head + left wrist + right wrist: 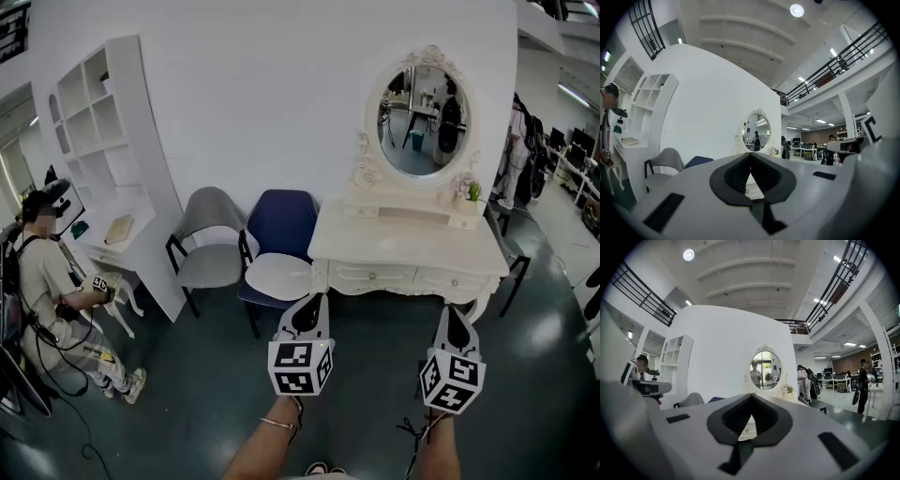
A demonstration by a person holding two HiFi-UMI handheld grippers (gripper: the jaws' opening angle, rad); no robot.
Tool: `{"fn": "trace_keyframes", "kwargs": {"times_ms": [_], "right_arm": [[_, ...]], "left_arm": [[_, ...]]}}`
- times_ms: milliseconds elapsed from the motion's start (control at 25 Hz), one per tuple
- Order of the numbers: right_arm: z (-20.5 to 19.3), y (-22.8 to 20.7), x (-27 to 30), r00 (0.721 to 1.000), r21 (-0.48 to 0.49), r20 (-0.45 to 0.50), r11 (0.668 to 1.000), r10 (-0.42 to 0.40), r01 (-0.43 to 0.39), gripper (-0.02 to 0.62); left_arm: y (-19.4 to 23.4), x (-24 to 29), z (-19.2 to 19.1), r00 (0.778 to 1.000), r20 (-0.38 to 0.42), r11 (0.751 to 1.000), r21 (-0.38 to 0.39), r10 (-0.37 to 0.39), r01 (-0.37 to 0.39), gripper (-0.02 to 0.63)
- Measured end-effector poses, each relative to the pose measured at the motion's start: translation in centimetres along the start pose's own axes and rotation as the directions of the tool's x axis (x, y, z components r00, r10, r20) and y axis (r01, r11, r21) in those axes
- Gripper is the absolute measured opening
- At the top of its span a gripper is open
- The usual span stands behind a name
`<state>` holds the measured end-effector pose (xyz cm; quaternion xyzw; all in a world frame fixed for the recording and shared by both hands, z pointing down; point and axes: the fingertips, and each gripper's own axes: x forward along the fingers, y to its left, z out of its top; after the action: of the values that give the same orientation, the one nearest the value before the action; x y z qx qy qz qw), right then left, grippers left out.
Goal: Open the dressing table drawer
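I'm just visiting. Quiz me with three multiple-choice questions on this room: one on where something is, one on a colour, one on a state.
1. The blue chair stands: A between the grey chair and the dressing table; B on the table; C behind the table.
2. The dressing table is: A black; B white; C red.
3. Its drawers are: A pulled out; B removed; C shut.

Answers: A, the grey chair and the table flank it; B, all its surfaces are white; C, the drawer fronts sit flush.
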<state>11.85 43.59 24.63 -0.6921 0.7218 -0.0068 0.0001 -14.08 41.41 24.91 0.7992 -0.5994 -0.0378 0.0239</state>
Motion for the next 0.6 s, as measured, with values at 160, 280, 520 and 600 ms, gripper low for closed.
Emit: {"fn": "trace_keyframes", "kwargs": {"times_ms": [160,280,520,600], "right_arm": [[-0.1,0.8,-0.4,1.000,-0.003,-0.008,1.000,0.005,-0.005,0.003],[0.1,0.9,-0.5,1.000,-0.005,-0.007,1.000,0.000,0.000,0.003],[0.2,1.3,-0.7,1.000,-0.038,-0.014,0.999,0.000,0.000,0.006],[0.2,1.6,-0.9,1.000,-0.019,-0.005,1.000,0.013,-0.013,0.008]], "left_arm": [[0.1,-0.2,-0.3,1.000,-0.011,1.000,-0.004,-0.005,0.005,0.018],[0.4,-0.3,-0.4,1.000,-0.015,1.000,-0.009,-0.005,0.005,0.018],[0.5,-0.6,-0.6,1.000,-0.014,1.000,-0.010,-0.013,0.013,0.018],[0.4,-0.9,-0.7,1.000,-0.020,1.000,0.004,-0.007,0.007,0.018]]}}
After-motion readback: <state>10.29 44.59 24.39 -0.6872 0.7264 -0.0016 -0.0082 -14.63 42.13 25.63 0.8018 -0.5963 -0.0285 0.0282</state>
